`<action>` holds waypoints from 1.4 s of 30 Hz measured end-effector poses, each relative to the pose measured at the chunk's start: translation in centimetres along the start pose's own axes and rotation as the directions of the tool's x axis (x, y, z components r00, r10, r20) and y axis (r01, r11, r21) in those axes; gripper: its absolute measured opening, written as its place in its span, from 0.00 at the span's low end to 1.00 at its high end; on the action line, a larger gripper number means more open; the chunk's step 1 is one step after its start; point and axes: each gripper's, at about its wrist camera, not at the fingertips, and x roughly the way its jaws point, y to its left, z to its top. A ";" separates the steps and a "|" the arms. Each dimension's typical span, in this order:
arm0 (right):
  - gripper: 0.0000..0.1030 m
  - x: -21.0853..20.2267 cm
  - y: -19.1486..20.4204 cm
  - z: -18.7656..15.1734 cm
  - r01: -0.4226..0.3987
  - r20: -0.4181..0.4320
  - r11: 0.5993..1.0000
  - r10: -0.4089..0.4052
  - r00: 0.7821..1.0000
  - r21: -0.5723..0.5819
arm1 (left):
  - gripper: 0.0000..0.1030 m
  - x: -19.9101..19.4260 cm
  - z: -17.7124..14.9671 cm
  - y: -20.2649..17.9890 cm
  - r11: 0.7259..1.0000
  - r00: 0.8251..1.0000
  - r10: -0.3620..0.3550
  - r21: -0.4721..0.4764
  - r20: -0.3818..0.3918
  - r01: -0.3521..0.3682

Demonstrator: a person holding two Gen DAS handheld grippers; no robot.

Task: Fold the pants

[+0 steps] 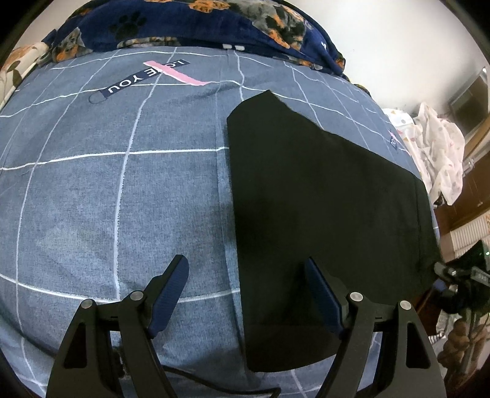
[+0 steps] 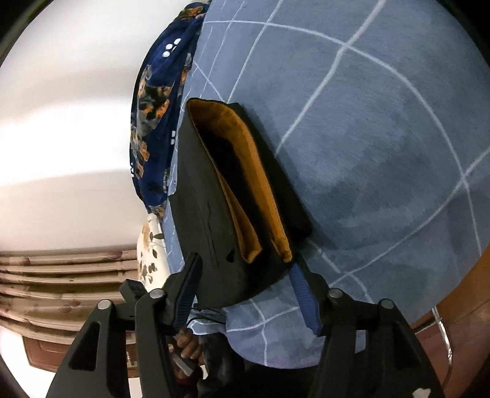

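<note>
Black pants (image 1: 321,196) lie flat and folded lengthwise on the blue checked bedspread (image 1: 107,189). My left gripper (image 1: 246,269) is open above the bed, its right finger over the pants' near end, its left finger over bare bedspread. In the right wrist view the pants (image 2: 208,189) show their waistband end with an orange lining (image 2: 254,183) gaping open. My right gripper (image 2: 245,266) is open, its fingers on either side of the waistband end, holding nothing.
A dark blue dog-print blanket (image 1: 196,24) is bunched at the far end of the bed. White patterned cloth (image 1: 438,153) hangs at the right. Wooden furniture (image 2: 459,306) edges the bed. A floral pillow (image 2: 150,245) lies beside the blanket.
</note>
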 end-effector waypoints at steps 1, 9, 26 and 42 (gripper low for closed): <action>0.19 0.1 0.7 0.0 0.005 0.003 1.000 -0.004 1.000 -0.026 | 0.76 0.1 0.0 0.0 1.000 1.000 0.000 -0.002 0.001 0.000; 0.17 0.7 7.4 1.7 -0.257 0.011 0.953 0.262 0.965 -0.158 | 0.76 -0.2 0.5 1.2 0.998 1.000 0.008 -0.060 0.015 -0.007; 0.16 0.6 -0.8 2.1 -0.079 0.049 0.997 0.080 0.996 -0.019 | 0.76 0.6 0.4 0.7 1.000 1.000 0.008 -0.016 0.009 -0.008; 0.51 -1.6 -0.6 3.3 0.008 0.110 0.998 -0.001 0.994 -0.064 | 0.76 1.0 0.5 0.0 0.995 0.998 -0.063 0.071 -0.021 0.064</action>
